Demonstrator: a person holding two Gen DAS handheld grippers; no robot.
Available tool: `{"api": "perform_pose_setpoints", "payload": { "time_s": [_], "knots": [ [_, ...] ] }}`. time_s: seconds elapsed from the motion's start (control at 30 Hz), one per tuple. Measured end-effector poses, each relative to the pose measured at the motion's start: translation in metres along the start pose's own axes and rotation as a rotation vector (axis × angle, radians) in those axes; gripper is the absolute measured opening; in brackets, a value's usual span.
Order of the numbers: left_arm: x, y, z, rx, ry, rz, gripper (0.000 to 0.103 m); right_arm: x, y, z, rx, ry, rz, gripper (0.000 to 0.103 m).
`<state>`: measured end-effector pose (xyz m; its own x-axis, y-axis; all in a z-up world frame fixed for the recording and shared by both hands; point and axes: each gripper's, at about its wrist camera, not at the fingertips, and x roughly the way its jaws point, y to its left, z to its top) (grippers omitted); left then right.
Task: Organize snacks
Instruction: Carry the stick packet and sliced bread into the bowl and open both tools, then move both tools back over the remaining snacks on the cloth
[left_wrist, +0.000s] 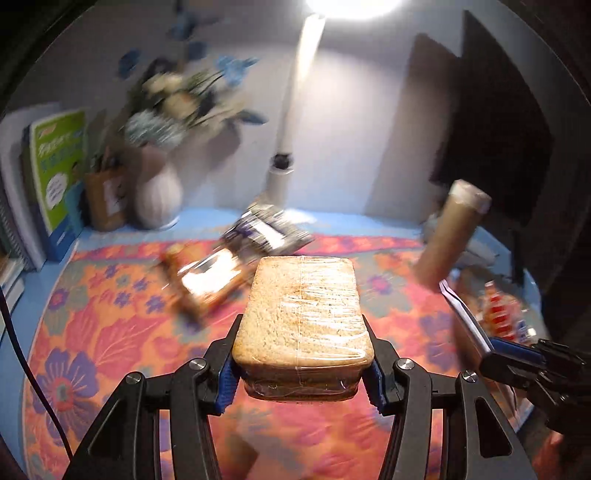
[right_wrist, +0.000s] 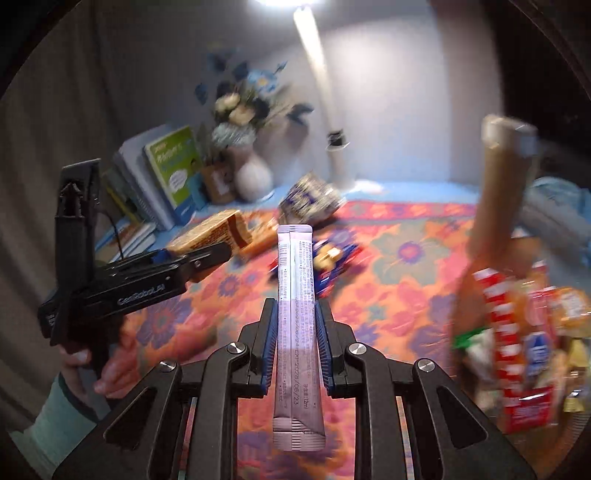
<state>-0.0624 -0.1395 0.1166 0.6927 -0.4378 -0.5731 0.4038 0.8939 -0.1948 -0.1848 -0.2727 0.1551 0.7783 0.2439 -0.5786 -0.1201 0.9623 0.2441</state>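
Snacks lie scattered over a floral tablecloth (left_wrist: 110, 325), and each gripper carries one. The left gripper (left_wrist: 301, 373) is clamped on a wrapped biscuit pack (left_wrist: 301, 314), a tan block in clear film that juts forward between the blue pads (left_wrist: 226, 384) and hangs above the cloth. The right gripper (right_wrist: 294, 343) is clenched on a slim pale-pink stick sachet (right_wrist: 295, 295), held lengthwise between its jaws, printed text facing up and its far end pointing toward the back of the table.

On the cloth beyond the biscuit pack rest an orange-brown packet (left_wrist: 201, 280) and, just behind it, a dark blue-and-white packet (left_wrist: 267, 232); both are motion-blurred, so their labels cannot be read. In the right wrist view a small blue-and-yellow wrapped snack (right_wrist: 328, 258) lies just past the sachet's tip. To the right stands a tall brown tube (right_wrist: 502, 184), tilted, near a clear bag of red-and-white snack packs (right_wrist: 517, 350).

At the back left, a green book (left_wrist: 59, 173) leans among other books, beside a white vase of flowers (left_wrist: 157, 188) and a white lamp post (left_wrist: 291, 122).
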Motion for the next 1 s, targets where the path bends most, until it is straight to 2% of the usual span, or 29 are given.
{"api": "perform_pose_setpoints", "payload": {
  "time_s": [0.13,0.3,0.47,0.6,0.8,0.87,0.9,0.93,1.0],
  "knots": [
    [-0.001,-0.059,0.02,0.062,-0.023,-0.075,0.053,-0.045,-0.042,0.005,0.066,-0.095,-0.118,0.019],
    [0.013,-0.132,0.033,0.131,0.005,-0.2,0.053,-0.094,-0.105,-0.001,0.215,-0.185,-0.232,0.019],
    [0.026,-0.198,0.023,0.204,0.032,-0.29,0.053,-0.122,-0.149,-0.021,0.298,-0.232,-0.463,0.02],
    [0.039,-0.237,0.01,0.24,0.077,-0.349,0.053,-0.124,-0.182,-0.034,0.403,-0.226,-0.451,0.02],
    [0.049,-0.272,-0.002,0.287,0.117,-0.388,0.053,-0.12,-0.203,-0.041,0.463,-0.204,-0.429,0.022],
    [0.049,-0.274,-0.002,0.281,0.129,-0.413,0.06,-0.124,-0.211,-0.043,0.488,-0.204,-0.403,0.033],
    [0.049,-0.271,0.0,0.273,0.128,-0.417,0.074,-0.126,-0.213,-0.044,0.498,-0.214,-0.399,0.035],
    [0.045,-0.268,0.001,0.262,0.111,-0.414,0.079,-0.128,-0.213,-0.045,0.502,-0.221,-0.401,0.035],
    [0.039,-0.262,0.005,0.255,0.072,-0.401,0.079,-0.132,-0.213,-0.047,0.502,-0.227,-0.405,0.035]
  ]
}}
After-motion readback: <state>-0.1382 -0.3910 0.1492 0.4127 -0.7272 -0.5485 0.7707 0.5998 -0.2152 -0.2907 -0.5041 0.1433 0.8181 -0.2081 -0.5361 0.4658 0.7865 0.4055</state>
